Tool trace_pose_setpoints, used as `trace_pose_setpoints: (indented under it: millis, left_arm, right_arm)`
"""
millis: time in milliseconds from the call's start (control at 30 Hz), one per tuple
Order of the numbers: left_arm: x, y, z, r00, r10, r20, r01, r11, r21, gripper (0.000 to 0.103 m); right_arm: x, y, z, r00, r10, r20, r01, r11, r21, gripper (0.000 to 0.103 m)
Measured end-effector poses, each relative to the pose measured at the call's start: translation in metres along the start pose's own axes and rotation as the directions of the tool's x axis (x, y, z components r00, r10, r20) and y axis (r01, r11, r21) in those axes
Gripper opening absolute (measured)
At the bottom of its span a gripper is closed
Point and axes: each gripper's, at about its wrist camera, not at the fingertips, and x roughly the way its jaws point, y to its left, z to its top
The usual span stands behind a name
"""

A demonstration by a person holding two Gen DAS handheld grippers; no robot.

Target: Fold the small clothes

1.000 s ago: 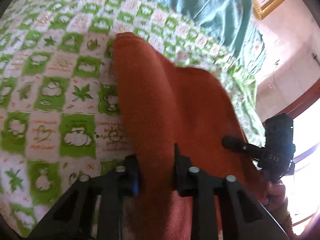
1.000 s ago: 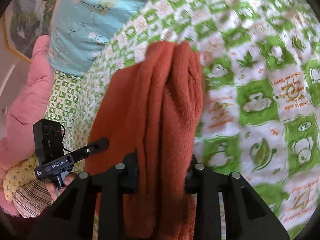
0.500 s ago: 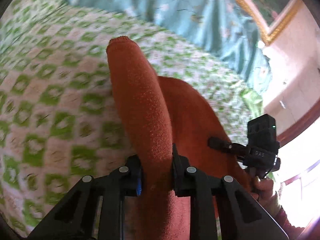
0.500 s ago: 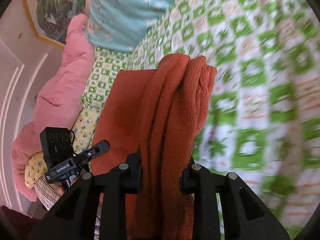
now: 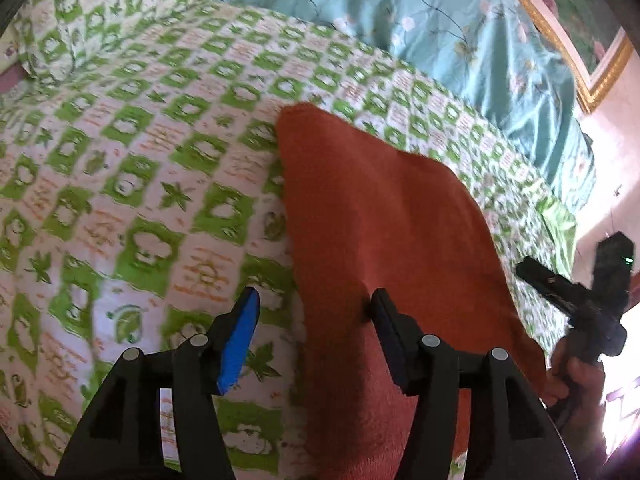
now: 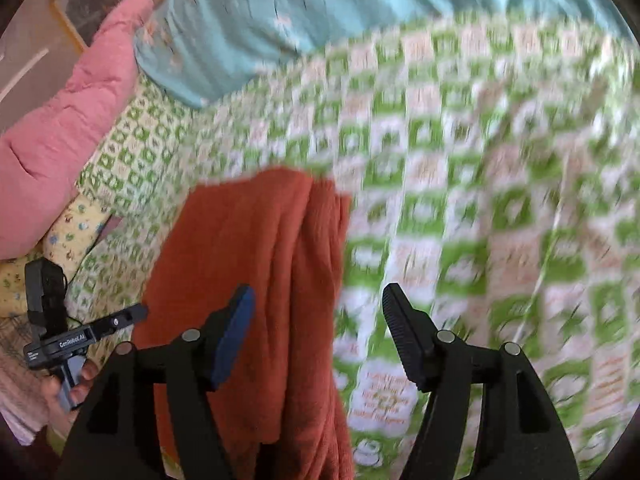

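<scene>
1. A bedspread [image 5: 132,184] checked in green and white covers the bed and fills most of both views; it is blurred in the right wrist view.
2. A teal blanket [image 5: 420,28] with a flower print lies bunched along the far edge of the bedspread.
3. A pink quilt [image 6: 68,120] sits at the far left of the right wrist view, beside the teal blanket.
4. A rust-red cloth [image 5: 384,232] lies folded on the bedspread, spread flat between the two tools. In the right wrist view its layered edges [image 6: 280,264] run away from the camera.
5. The left gripper [image 5: 316,324] has just been opening. Its jaws stand apart: the left pad is clear over the bedspread, and the right finger's tip touches the cloth, whose edge lies between the fingers but is not squeezed.
6. The right gripper [image 6: 316,320] has just been opening too. Its jaws are spread, with the cloth's right edge lying loose between them; the right finger is over bare bedspread.
7. A hand [image 5: 576,372] at the right edge of the left wrist view holds the right gripper's handle.
8. Another hand [image 6: 68,388] at the lower left of the right wrist view holds the left gripper's handle.
</scene>
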Motion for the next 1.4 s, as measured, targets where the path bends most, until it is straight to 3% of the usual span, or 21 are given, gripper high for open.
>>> trace_pose_setpoints:
  millis: [67, 100, 133, 367, 400, 433, 600, 700, 800, 900, 967, 1133, 1400]
  left_arm:
    - [-0.003, -0.001, 0.006, 0.999, 0.031, 0.018, -0.032, 0.999, 0.009, 0.058]
    - [-0.003, -0.003, 0.008, 0.999, 0.041, 0.024, -0.042, 0.999, 0.015, 0.058]
    - [-0.004, -0.004, 0.01, 0.998, 0.048, 0.03, -0.048, 0.999, 0.021, 0.058]
    - [0.017, -0.017, 0.024, 0.993, 0.116, 0.01, -0.116, 0.99, 0.079, 0.058]
    - [0.021, -0.018, 0.024, 0.993, 0.114, 0.0, -0.114, 0.99, 0.08, 0.058]
    - [0.024, -0.019, 0.025, 0.994, 0.11, -0.011, -0.109, 0.991, 0.079, 0.057]
    - [0.03, -0.041, 0.024, 0.993, 0.119, -0.013, -0.116, 0.984, 0.138, 0.058]
    - [0.046, -0.044, 0.021, 0.987, 0.153, -0.047, -0.145, 0.979, 0.145, 0.057]
    - [0.046, -0.035, 0.02, 0.989, 0.135, -0.061, -0.128, 0.985, 0.117, 0.059]
    - [0.035, -0.03, 0.017, 0.99, 0.122, -0.069, -0.115, 0.988, 0.103, 0.059]
    - [0.023, -0.031, 0.009, 0.991, 0.121, -0.062, -0.113, 0.987, 0.117, 0.058]
    - [-0.02, -0.029, -0.03, 0.998, 0.046, 0.029, -0.049, 0.994, 0.1, 0.055]
    - [-0.059, -0.03, -0.109, 1.0, -0.002, -0.012, 0.004, 0.986, 0.168, 0.057]
  right_arm:
    - [-0.001, 0.006, 0.008, 0.999, 0.04, 0.016, -0.04, 0.999, -0.013, 0.055]
    - [0.004, 0.009, 0.012, 0.997, 0.073, 0.001, -0.073, 0.997, -0.011, 0.035]
    - [0.009, 0.008, 0.013, 0.995, 0.092, -0.028, -0.092, 0.996, 0.001, 0.03]
    - [0.056, 0.006, 0.018, 0.985, 0.11, -0.133, -0.104, 0.993, 0.054, 0.027]
    - [0.057, 0.005, 0.017, 0.984, 0.117, -0.135, -0.11, 0.992, 0.057, 0.014]
    - [0.055, 0.003, 0.017, 0.983, 0.13, -0.131, -0.123, 0.991, 0.059, 0.012]
    - [0.014, -0.008, 0.032, 0.988, 0.154, -0.03, -0.152, 0.985, 0.077, 0.01]
    - [0.03, -0.016, 0.028, 0.991, 0.102, -0.09, -0.096, 0.993, 0.071, 0.01]
    - [0.056, -0.021, 0.016, 0.986, 0.087, -0.144, -0.075, 0.993, 0.088, 0.012]
    - [0.049, -0.025, 0.013, 0.986, 0.117, -0.119, -0.098, 0.983, 0.156, 0.019]
    - [0.031, -0.021, 0.01, 0.989, 0.111, -0.098, -0.097, 0.985, 0.143, 0.022]
    - [-0.023, -0.014, -0.026, 0.992, 0.114, -0.053, -0.11, 0.991, 0.07, 0.029]
    - [-0.059, -0.023, -0.091, 0.992, 0.125, -0.014, -0.123, 0.987, 0.104, 0.029]
